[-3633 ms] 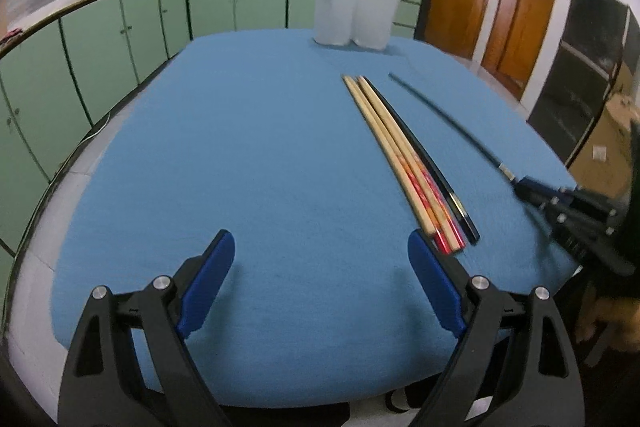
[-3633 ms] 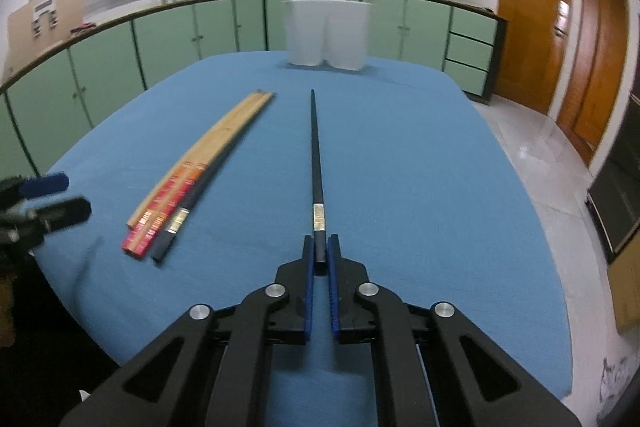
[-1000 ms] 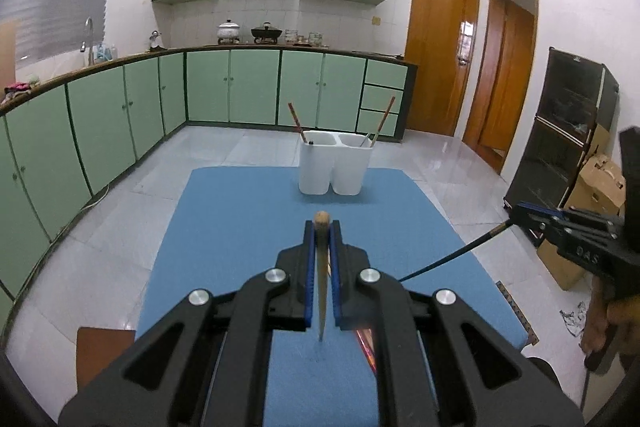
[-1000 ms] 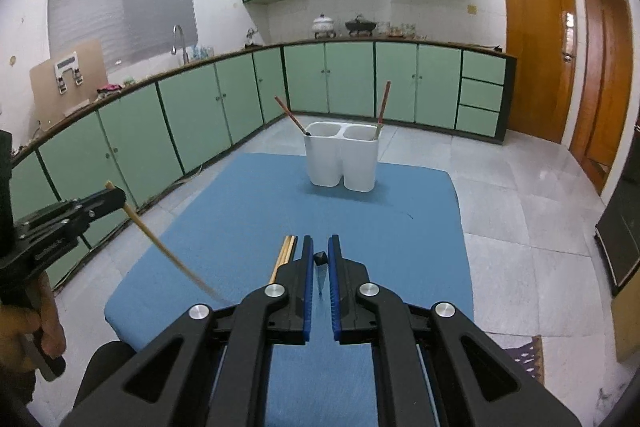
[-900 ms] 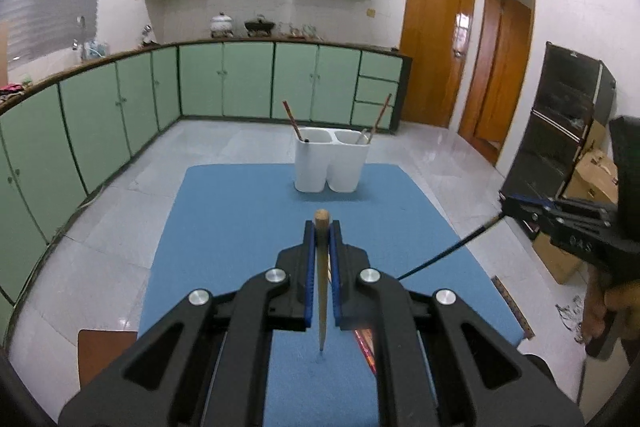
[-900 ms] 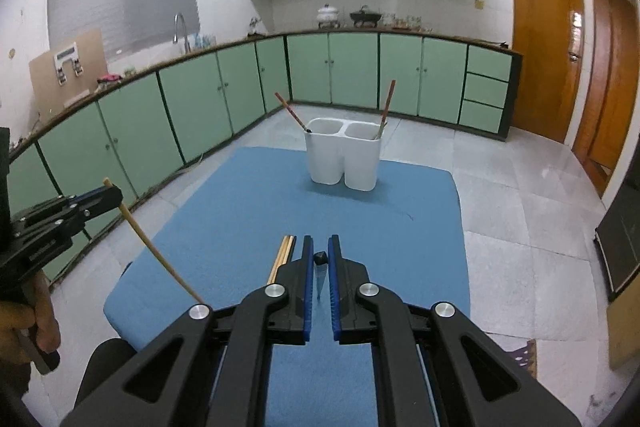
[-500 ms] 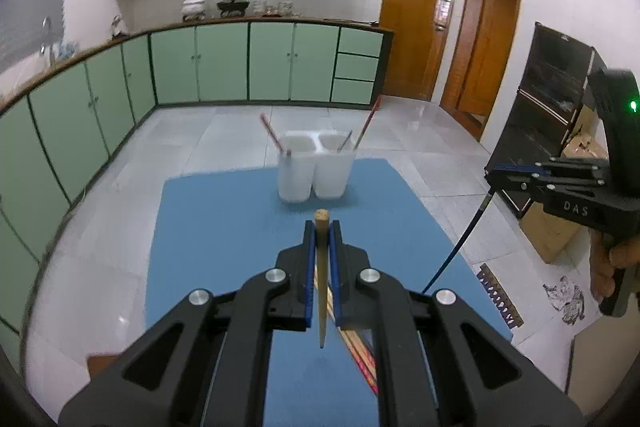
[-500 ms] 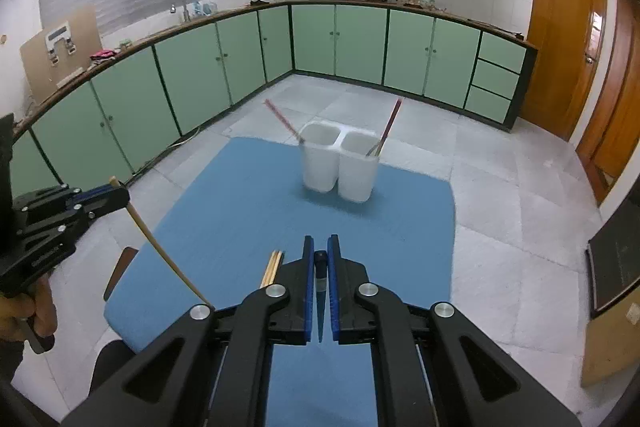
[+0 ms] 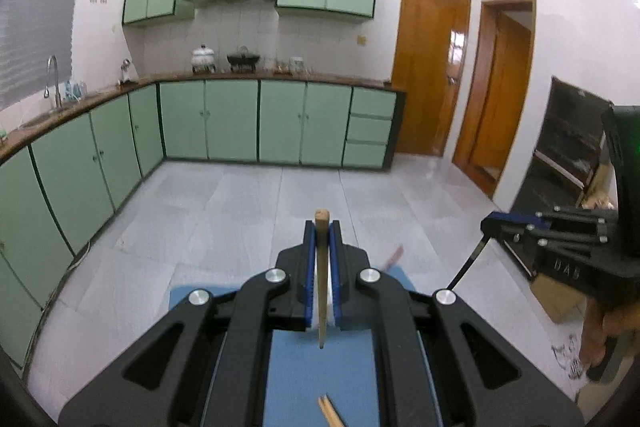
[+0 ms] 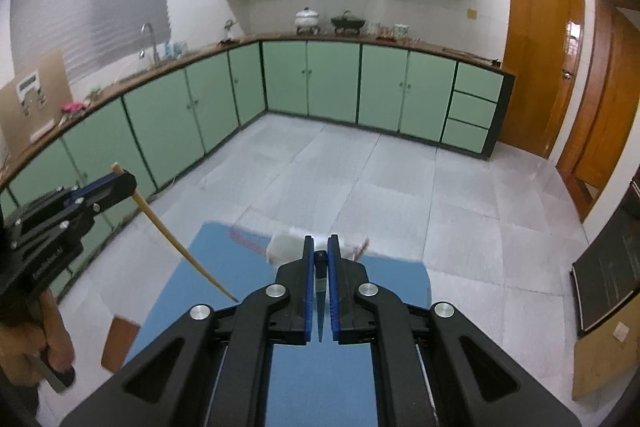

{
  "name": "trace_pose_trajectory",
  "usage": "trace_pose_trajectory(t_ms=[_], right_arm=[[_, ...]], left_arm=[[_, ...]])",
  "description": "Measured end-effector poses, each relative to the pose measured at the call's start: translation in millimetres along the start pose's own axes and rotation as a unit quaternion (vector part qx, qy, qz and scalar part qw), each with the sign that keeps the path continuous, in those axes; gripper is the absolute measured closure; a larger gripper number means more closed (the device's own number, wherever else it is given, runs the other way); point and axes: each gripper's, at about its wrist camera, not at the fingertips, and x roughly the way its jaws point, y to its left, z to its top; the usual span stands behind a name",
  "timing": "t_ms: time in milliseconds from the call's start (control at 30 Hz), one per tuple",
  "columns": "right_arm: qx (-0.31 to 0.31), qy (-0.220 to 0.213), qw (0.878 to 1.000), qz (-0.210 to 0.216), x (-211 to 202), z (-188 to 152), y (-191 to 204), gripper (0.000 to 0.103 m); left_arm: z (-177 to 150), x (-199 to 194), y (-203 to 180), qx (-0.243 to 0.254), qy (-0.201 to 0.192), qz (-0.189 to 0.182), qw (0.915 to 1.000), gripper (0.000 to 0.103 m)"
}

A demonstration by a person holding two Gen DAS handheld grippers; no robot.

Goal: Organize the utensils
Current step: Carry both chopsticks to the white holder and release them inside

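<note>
My left gripper (image 9: 321,231) is shut on a wooden chopstick (image 9: 321,279) that hangs point down, high above the blue table (image 9: 320,379). It also shows in the right wrist view (image 10: 176,247), held by the left gripper (image 10: 120,183). My right gripper (image 10: 321,247) is shut on a black chopstick (image 10: 320,291), also seen in the left wrist view (image 9: 466,267) under the right gripper (image 9: 490,227). The white two-cup utensil holder (image 10: 286,247) is blurred, mostly hidden behind the right gripper's fingers. Ends of wooden chopsticks (image 9: 330,413) lie on the table.
Green cabinets (image 10: 312,83) run along the back and left walls. Wooden doors (image 9: 428,75) stand at the right. A black cabinet (image 9: 568,147) and cardboard boxes are on the right floor. A brown board (image 10: 120,343) lies left of the table.
Both grippers have lifted and tilted upward, still holding their chopsticks. The holder has dropped low in both views and the room's upper cabinets have come into sight.
</note>
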Motion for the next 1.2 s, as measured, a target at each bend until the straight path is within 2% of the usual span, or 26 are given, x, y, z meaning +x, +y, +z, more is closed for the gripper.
trace_pose_trajectory(t_ms=[167, 267, 500, 633, 667, 733, 833, 933, 1067, 1133, 1200], right_arm=[[0.016, -0.025, 0.999, -0.013, 36, 39, -8, 0.097], [0.022, -0.029, 0.999, -0.023, 62, 45, -16, 0.097], [0.050, 0.005, 0.998, -0.024, 141, 25, -41, 0.097], [0.065, 0.033, 0.997, -0.017, 169, 8, -56, 0.096], [0.068, 0.031, 0.997, -0.019, 169, 5, -59, 0.095], [0.072, 0.017, 0.997, -0.016, 159, 0, -65, 0.095], [0.072, -0.004, 0.997, -0.013, 136, -6, -71, 0.095], [0.064, -0.026, 0.998, -0.008, 102, -27, -75, 0.093], [0.045, -0.046, 0.998, -0.002, 58, -76, -74, 0.087], [0.035, -0.052, 0.998, -0.004, 41, -109, -69, 0.085], [0.026, -0.052, 0.998, -0.004, 28, -147, -61, 0.081]], left_arm=[[27, 46, -5, -0.007, -0.019, 0.016, 0.9997, 0.097], [29, 85, -3, -0.014, -0.019, 0.027, 0.9994, 0.097], [-15, 166, 13, -0.026, 0.032, 0.033, 0.9986, 0.097], [-37, 187, 28, -0.029, 0.060, 0.045, 0.9967, 0.095], [-40, 186, 31, -0.029, 0.060, 0.050, 0.9965, 0.091], [-42, 179, 38, -0.025, 0.059, 0.056, 0.9964, 0.071], [-41, 154, 46, -0.018, 0.048, 0.060, 0.9969, 0.058], [-45, 118, 52, -0.006, 0.036, 0.068, 0.9970, 0.045], [-72, 61, 59, 0.011, 0.027, 0.072, 0.9970, 0.032], [-93, 38, 62, 0.014, 0.033, 0.068, 0.9971, 0.027], [-128, 12, 62, 0.020, 0.041, 0.069, 0.9966, 0.022]])
